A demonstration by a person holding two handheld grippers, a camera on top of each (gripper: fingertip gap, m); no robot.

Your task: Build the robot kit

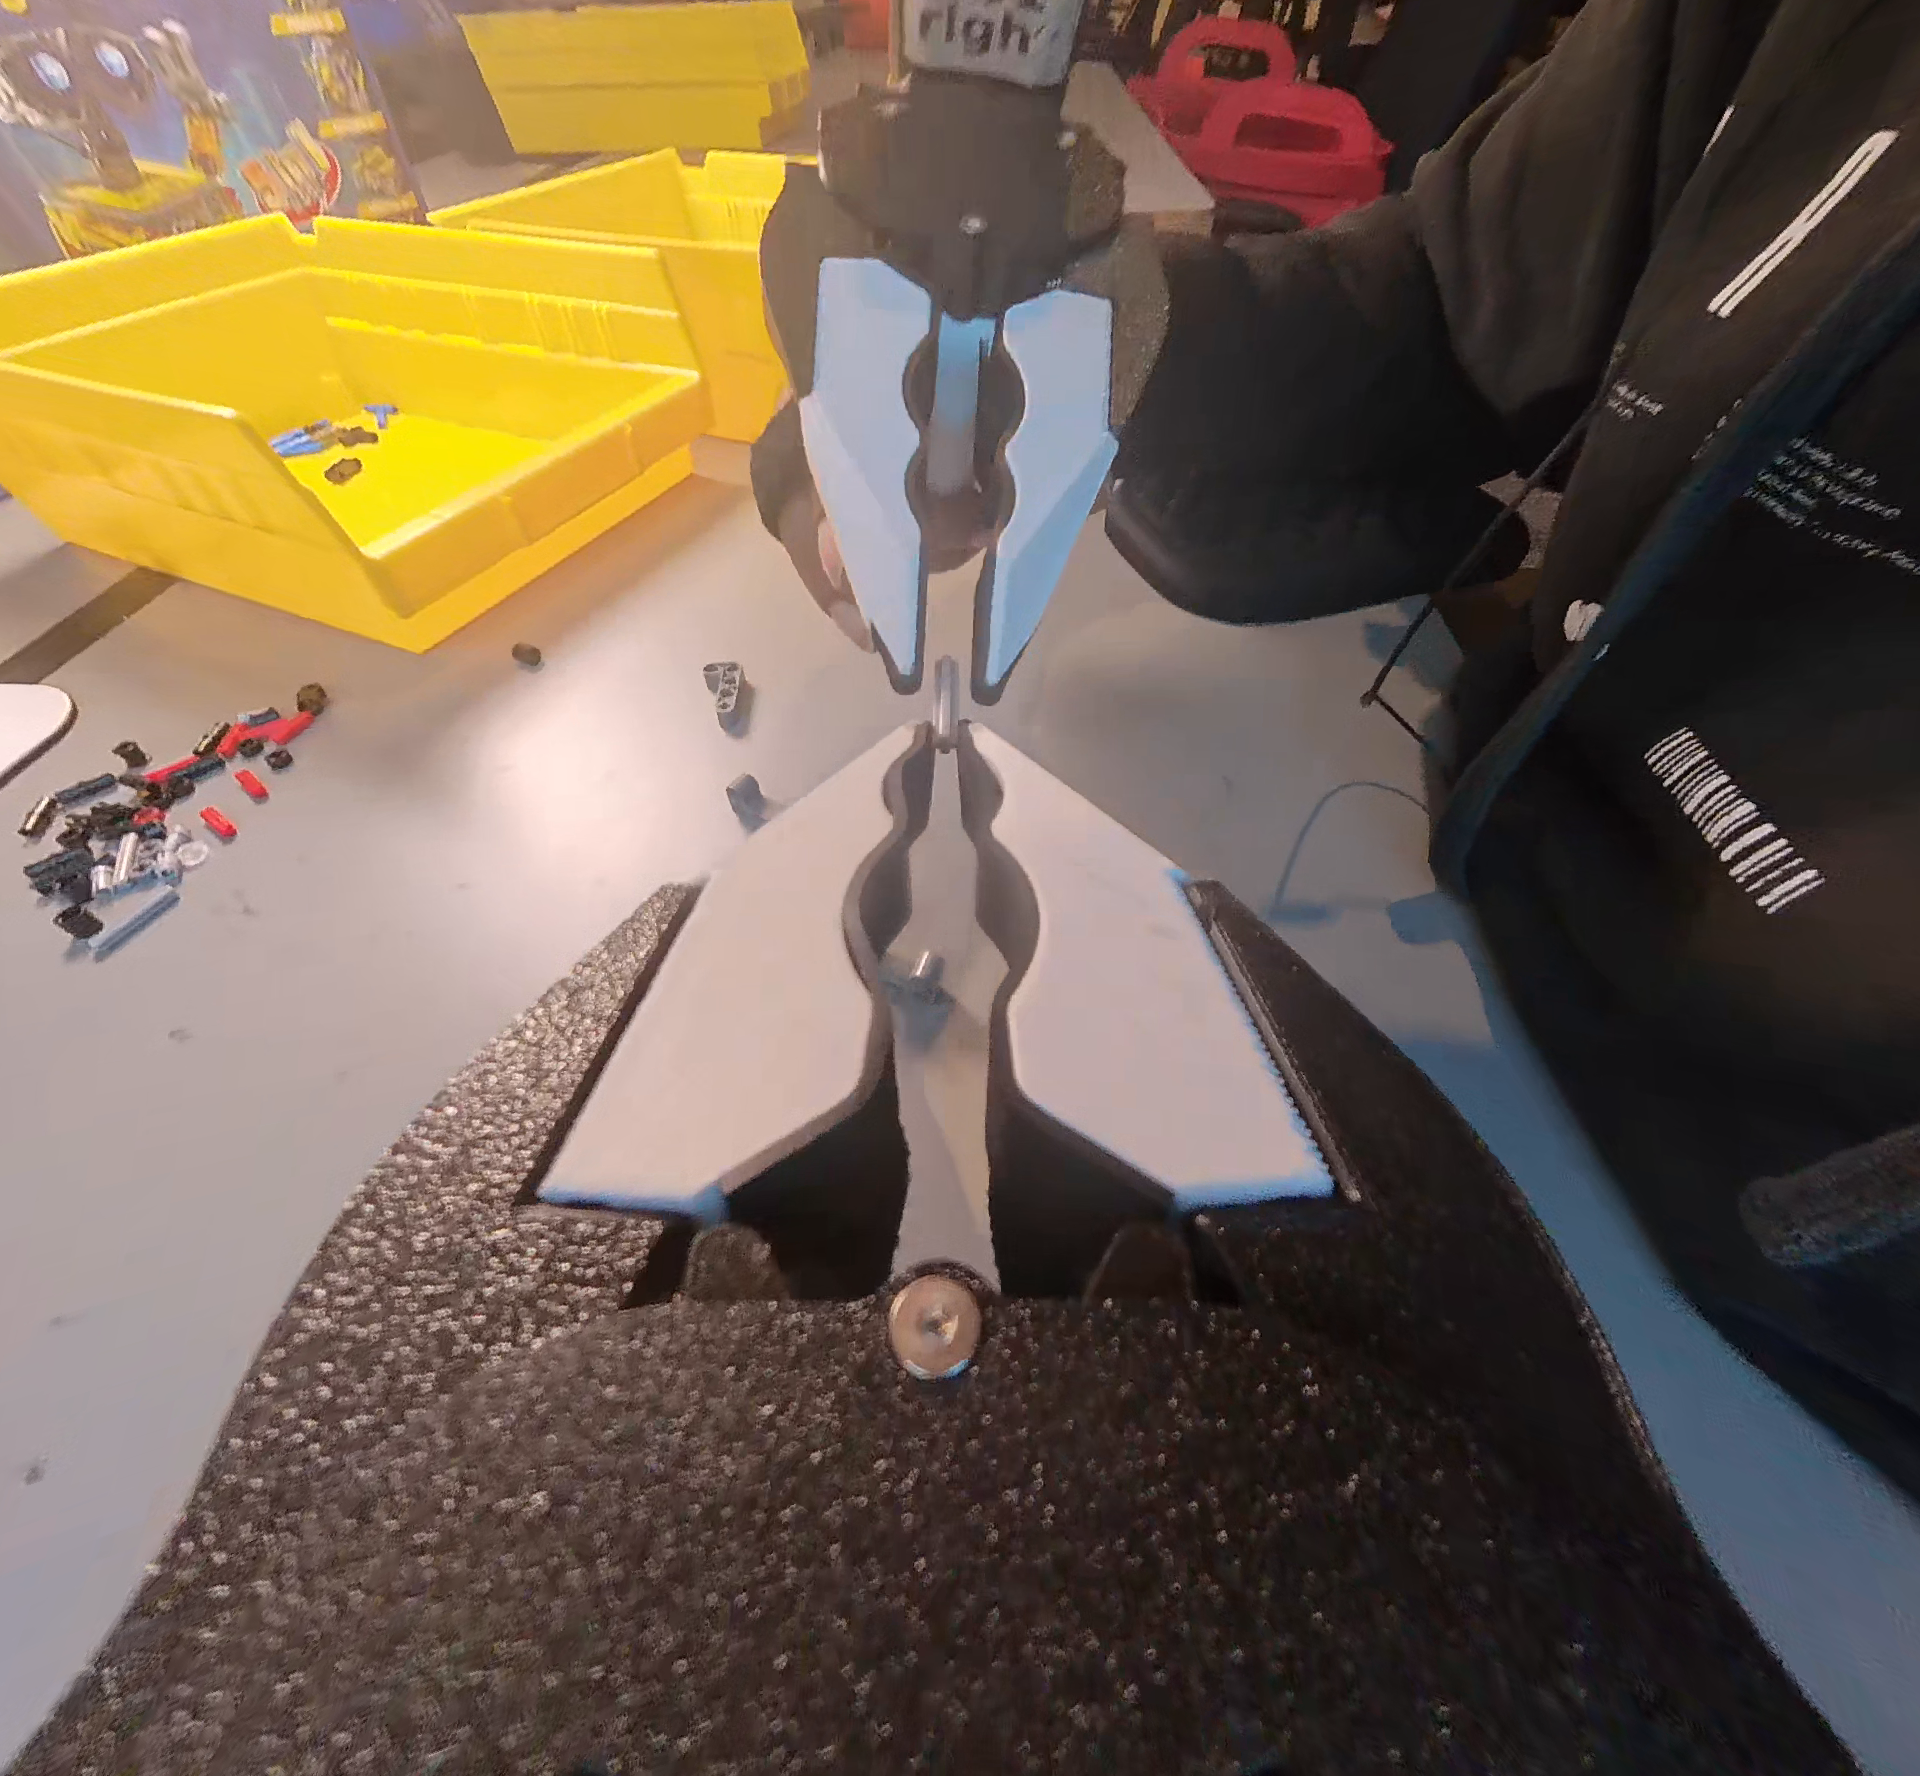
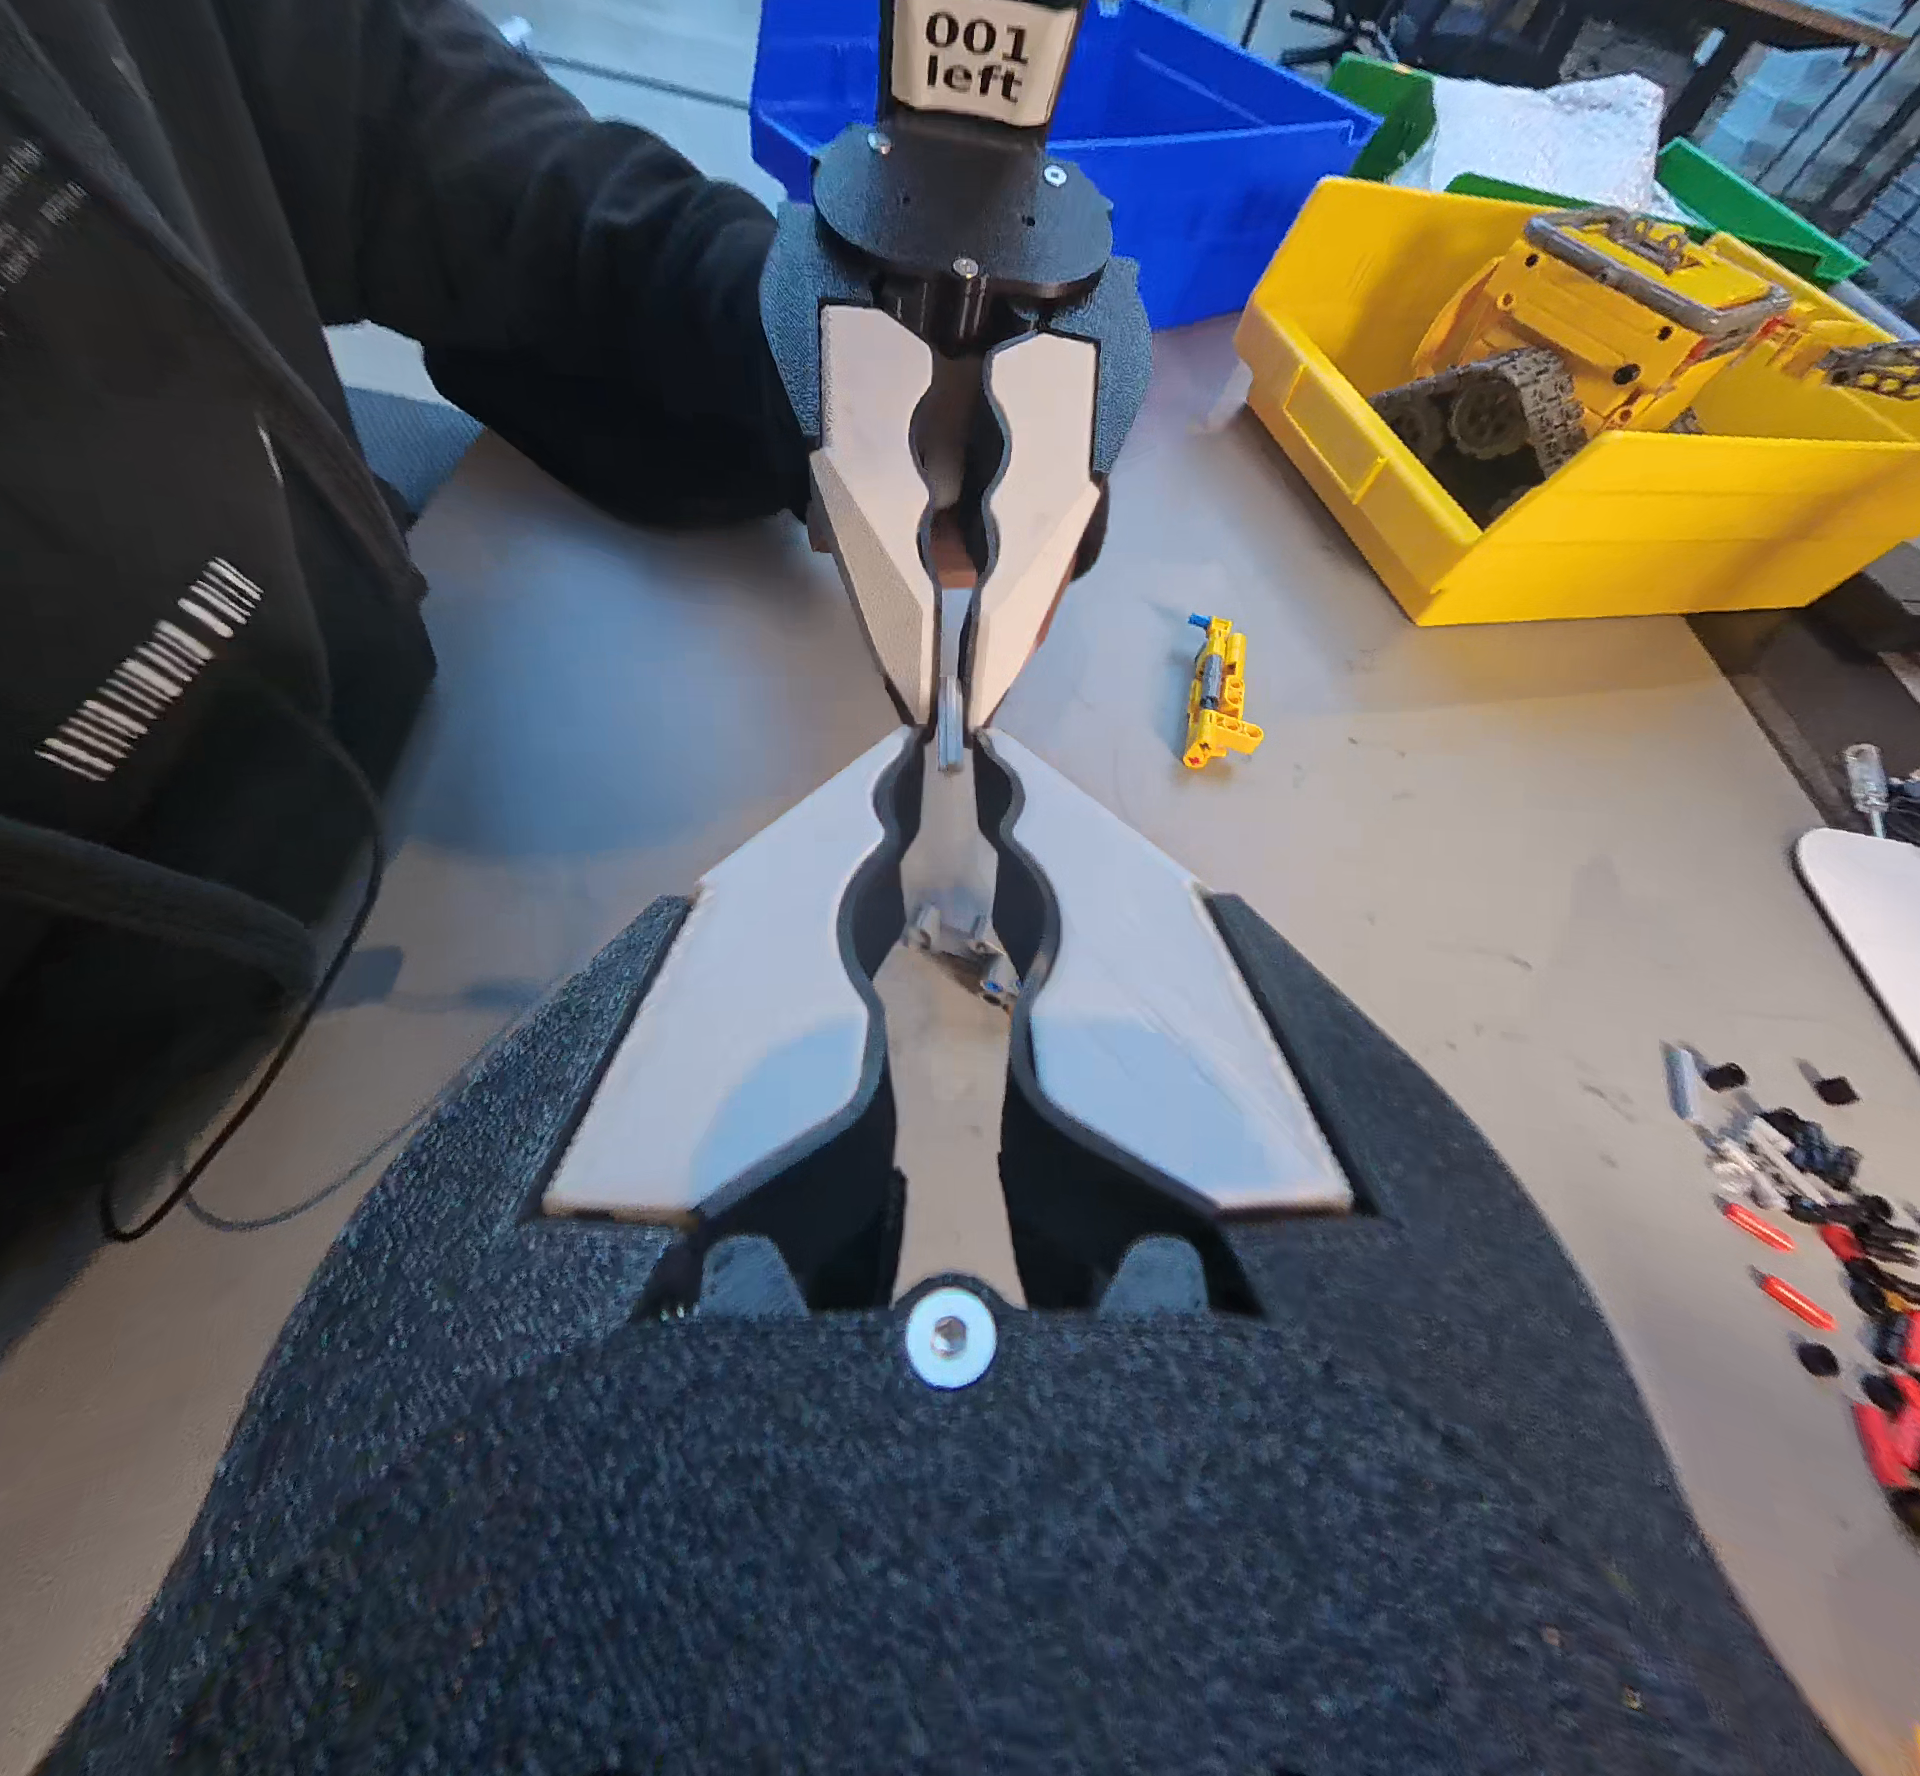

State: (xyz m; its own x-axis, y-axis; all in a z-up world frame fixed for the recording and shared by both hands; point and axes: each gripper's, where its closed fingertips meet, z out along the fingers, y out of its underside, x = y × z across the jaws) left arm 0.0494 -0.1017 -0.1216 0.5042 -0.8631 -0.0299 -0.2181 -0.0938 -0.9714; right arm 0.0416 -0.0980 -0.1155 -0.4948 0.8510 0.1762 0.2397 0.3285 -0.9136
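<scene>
My two grippers face each other tip to tip above a grey table (image 1: 416,895). My left gripper (image 1: 945,747) is shut on a small flat grey part (image 1: 945,710) that sticks out past its tips. The part also shows in the right wrist view (image 2: 949,727), pinched in the left gripper (image 2: 948,700). My right gripper (image 2: 948,747) has its jaws a little apart, one on each side of the part's free end. In the left wrist view the right gripper (image 1: 945,679) stands the same way, with gaps to the part. A small grey piece (image 2: 961,947) lies on the table below.
Yellow bins (image 1: 343,438) and a printed box (image 1: 177,74) stand at the left, with a pile of small black, red and grey parts (image 1: 135,822). A yellow bin holding a tracked yellow model (image 2: 1558,355), a blue bin (image 2: 1195,126) and a small yellow assembly (image 2: 1218,692) are at the right. A person's dark sleeves are close by. The tips of both grippers are at nearly the same place.
</scene>
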